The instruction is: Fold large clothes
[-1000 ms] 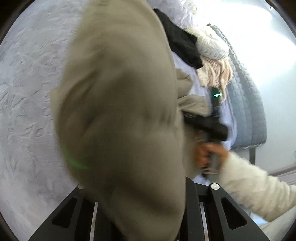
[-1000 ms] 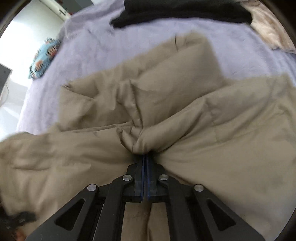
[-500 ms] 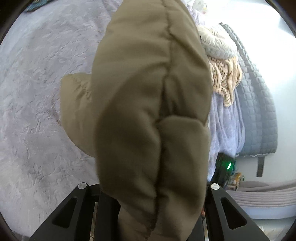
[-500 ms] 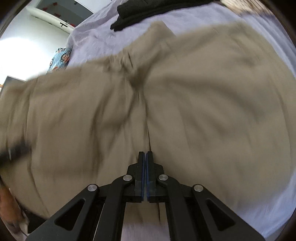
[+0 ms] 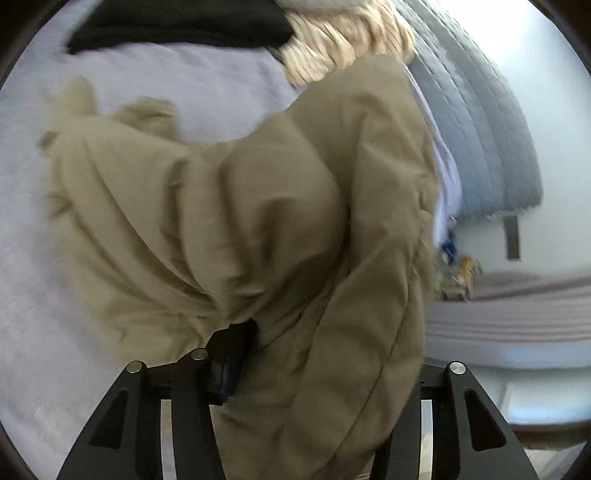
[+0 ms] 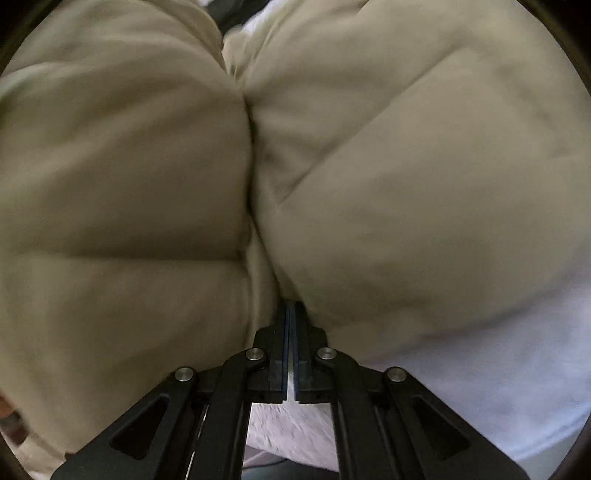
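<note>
A large beige padded jacket (image 5: 258,221) hangs bunched from my left gripper (image 5: 255,343). One finger (image 5: 229,362) shows at its lower edge, the other is buried under fabric. The jacket's far part trails on the lilac bedspread (image 5: 166,81). In the right wrist view the same jacket (image 6: 406,166) fills nearly the whole frame in two puffy folds. My right gripper (image 6: 290,314) is shut on a pinch of the fabric where the folds meet.
A black garment (image 5: 177,22) and a cream knitted item (image 5: 332,44) lie at the far side of the bed. A grey quilted headboard (image 5: 491,147) and a pale wall are on the right. Bedspread (image 6: 517,387) shows under the jacket at right.
Both grippers lifted and swung the jacket. It now fills the right view as two puffed folds. In the left view it spread wider and the left finger came into sight.
</note>
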{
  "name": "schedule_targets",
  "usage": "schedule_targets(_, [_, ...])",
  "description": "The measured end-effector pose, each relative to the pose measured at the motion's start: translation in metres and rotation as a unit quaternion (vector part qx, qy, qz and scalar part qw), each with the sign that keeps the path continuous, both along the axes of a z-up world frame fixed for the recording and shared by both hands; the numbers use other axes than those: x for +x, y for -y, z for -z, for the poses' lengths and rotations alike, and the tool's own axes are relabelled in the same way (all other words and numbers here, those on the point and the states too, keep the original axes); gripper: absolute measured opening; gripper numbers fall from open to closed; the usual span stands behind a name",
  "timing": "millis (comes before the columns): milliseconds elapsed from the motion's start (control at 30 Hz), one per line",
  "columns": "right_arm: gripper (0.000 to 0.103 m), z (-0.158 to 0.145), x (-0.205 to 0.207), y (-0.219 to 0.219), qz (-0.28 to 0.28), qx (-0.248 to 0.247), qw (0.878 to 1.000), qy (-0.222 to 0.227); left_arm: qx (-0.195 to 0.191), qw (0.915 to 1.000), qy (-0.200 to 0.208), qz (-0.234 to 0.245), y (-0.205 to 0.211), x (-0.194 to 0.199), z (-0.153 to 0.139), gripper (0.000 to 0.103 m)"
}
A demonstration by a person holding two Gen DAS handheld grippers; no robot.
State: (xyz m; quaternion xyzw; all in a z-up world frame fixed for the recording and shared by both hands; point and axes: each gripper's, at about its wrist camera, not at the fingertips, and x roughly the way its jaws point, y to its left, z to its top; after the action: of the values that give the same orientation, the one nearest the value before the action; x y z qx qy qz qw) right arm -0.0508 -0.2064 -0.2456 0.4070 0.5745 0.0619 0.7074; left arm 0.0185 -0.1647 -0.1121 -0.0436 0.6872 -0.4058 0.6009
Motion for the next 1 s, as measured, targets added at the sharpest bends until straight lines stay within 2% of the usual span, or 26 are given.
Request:
schedule_targets(67, [0.005,-0.01,-0.01,0.02,0.011,-0.011,1.0,-0.002,-0.034,0.9987,-0.032,0.02,0.015,0.005,0.015,0.072])
schedule_targets(167, [0.009,-0.025,-0.025,0.047,0.033,-0.012,0.999,-0.003,-0.065,0.9964,-0.047,0.025,0.035,0.018,0.04,0.072])
schedule_targets(200, [0.024,-0.03,-0.028,0.053,0.038,-0.016,0.999,-0.002,-0.064,0.9966,-0.049,0.02,0.035,0.019,0.049,0.072])
schedule_targets(233, [0.056,-0.038,-0.034,0.058,0.043,-0.023,0.999,0.002,-0.063,0.9967,-0.049,0.016,0.042,0.016,0.06,0.072])
schedule_targets(300, [0.088,-0.059,-0.045,0.066,0.046,-0.032,0.998,0.031,-0.061,0.9971,-0.044,0.012,0.051,0.016,0.068,0.072])
schedule_targets(433, [0.088,-0.089,-0.048,0.056,0.014,-0.021,0.997,0.074,-0.042,0.9986,-0.01,0.031,0.093,-0.003,0.063,0.072])
schedule_targets(567, [0.088,-0.094,-0.017,0.026,-0.019,-0.018,0.995,0.095,-0.033,0.9982,0.027,0.042,0.106,-0.002,0.049,0.072])
schedule_targets(600, [0.088,-0.093,-0.018,0.024,-0.018,-0.033,0.995,0.09,-0.035,0.9973,0.048,0.042,0.108,-0.001,0.037,0.072])
schedule_targets(633, [0.086,-0.088,-0.009,0.022,-0.006,-0.072,0.995,0.071,-0.039,0.9963,0.065,0.04,0.109,0.001,0.029,0.072])
schedule_targets(667, [0.08,-0.085,-0.004,0.024,0.007,-0.094,0.994,0.057,-0.047,0.9938,0.094,0.036,0.102,0.001,0.012,0.072])
schedule_targets(700, [0.049,-0.081,-0.001,0.029,0.024,-0.097,0.994,0.048,-0.049,0.9901,0.129,0.026,0.093,0.002,-0.004,0.072])
schedule_targets(733, [0.023,-0.076,-0.001,0.036,0.041,-0.087,0.995,0.041,-0.043,0.9871,0.154,0.016,0.085,0.003,-0.015,0.072])
schedule_targets(800, [0.017,-0.071,-0.006,0.051,0.078,-0.083,0.993,0.035,-0.013,0.9745,0.223,-0.016,0.061,0.007,-0.03,0.072])
schedule_targets(867, [0.015,-0.071,-0.015,0.058,0.086,-0.099,0.991,0.037,0.03,0.962,0.267,-0.046,0.032,0.014,-0.027,0.072])
schedule_targets(933, [0.014,-0.074,-0.017,0.062,0.079,-0.105,0.99,0.046,0.083,0.9543,0.278,-0.07,0.013,0.023,-0.005,0.072])
schedule_targets(1000, [0.014,-0.076,-0.014,0.052,0.068,-0.116,0.989,0.054,0.119,0.9493,0.281,-0.077,0.003,0.028,0.017,0.072])
